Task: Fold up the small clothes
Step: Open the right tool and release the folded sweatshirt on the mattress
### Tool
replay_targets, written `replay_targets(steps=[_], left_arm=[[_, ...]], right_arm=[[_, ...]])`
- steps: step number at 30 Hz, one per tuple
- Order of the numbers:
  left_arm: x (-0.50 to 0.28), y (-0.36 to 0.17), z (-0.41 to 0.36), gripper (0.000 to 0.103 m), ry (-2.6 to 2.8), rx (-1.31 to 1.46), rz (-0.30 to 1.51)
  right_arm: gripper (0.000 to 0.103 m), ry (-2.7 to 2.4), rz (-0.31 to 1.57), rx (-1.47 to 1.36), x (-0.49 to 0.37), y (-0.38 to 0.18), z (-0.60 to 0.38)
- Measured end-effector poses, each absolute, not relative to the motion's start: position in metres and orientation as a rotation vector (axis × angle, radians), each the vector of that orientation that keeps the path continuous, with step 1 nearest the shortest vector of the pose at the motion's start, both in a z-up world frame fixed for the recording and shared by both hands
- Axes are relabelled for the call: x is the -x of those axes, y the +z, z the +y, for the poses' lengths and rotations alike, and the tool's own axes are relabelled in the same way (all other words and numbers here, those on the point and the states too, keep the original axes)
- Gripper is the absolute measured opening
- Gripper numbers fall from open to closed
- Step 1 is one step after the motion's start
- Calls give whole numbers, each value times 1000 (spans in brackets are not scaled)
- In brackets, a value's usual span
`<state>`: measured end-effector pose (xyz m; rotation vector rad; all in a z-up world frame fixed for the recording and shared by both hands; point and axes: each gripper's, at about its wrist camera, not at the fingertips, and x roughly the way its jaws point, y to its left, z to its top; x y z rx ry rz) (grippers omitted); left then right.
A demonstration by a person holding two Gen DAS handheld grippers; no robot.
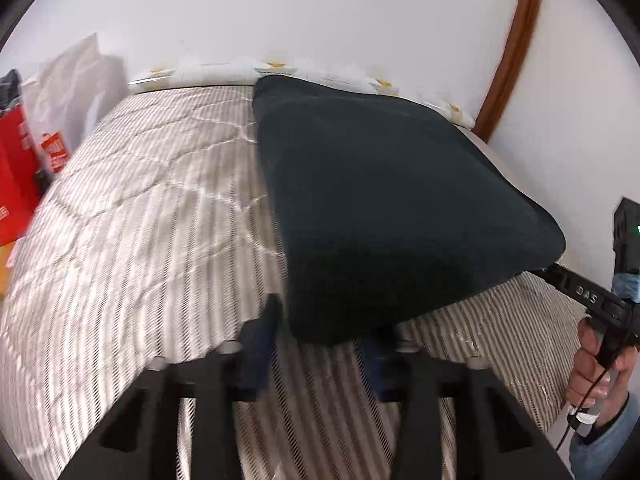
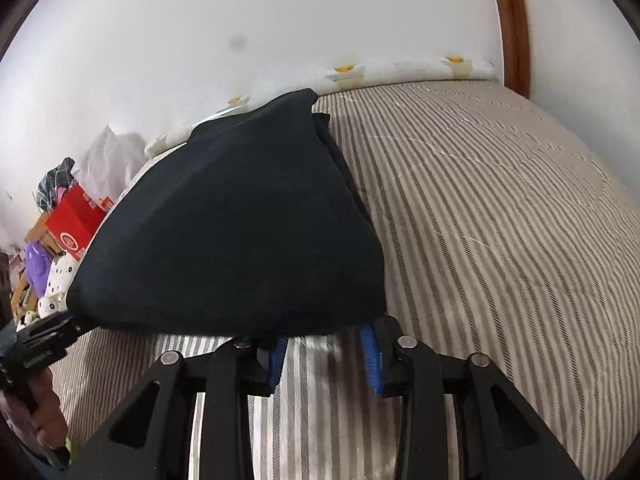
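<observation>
A dark, near-black garment (image 1: 384, 208) is stretched and lifted above the striped bed (image 1: 132, 216); its far end lies on the bed by the wall. My left gripper (image 1: 320, 320) holds its near left corner; the cloth hangs over the fingertips and hides them. My right gripper (image 2: 328, 330) holds the near right corner, blue pads (image 2: 370, 356) showing under the hem of the garment (image 2: 236, 220). The right gripper also shows in the left wrist view (image 1: 560, 276), the left gripper in the right wrist view (image 2: 70, 324), each at a cloth corner.
The grey-and-white striped bed cover (image 2: 500, 208) spreads to both sides of the garment. A white wall and a pillow edge (image 1: 280, 68) are behind. A red box (image 2: 76, 220), white bag (image 1: 76, 80) and clutter stand left of the bed. A brown door frame (image 1: 516, 48) is at the right.
</observation>
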<state>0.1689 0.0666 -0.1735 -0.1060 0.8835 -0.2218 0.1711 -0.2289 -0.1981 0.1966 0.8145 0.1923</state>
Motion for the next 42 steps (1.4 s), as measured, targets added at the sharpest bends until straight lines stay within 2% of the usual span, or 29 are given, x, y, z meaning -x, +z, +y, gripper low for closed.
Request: replay_targets(steps=[1, 4, 13, 21, 23, 34, 38, 42], left_arm=[[-171, -173, 65, 26, -210, 102, 868], [-182, -168, 61, 23, -192, 102, 837], [-237, -164, 48, 22, -170, 112, 855], [-223, -168, 60, 20, -189, 136, 874], [-217, -165, 63, 20, -193, 142, 877], [-176, -136, 69, 19, -224, 144, 835], [-193, -118, 57, 21, -214, 105, 789], [-222, -127, 53, 25, -181, 106, 829]], right_arm=[[17, 201, 811, -194, -173, -198, -227], [12, 193, 775, -167, -179, -191, -224], [11, 148, 768, -229, -234, -187, -238], [8, 162, 797, -125, -212, -185, -234], [5, 160, 791, -93, -201, -175, -235], [5, 236, 664, -48, -177, -113, -235], [6, 216, 681, -30, -201, -122, -219], [5, 158, 768, -12, -221, -151, -215]])
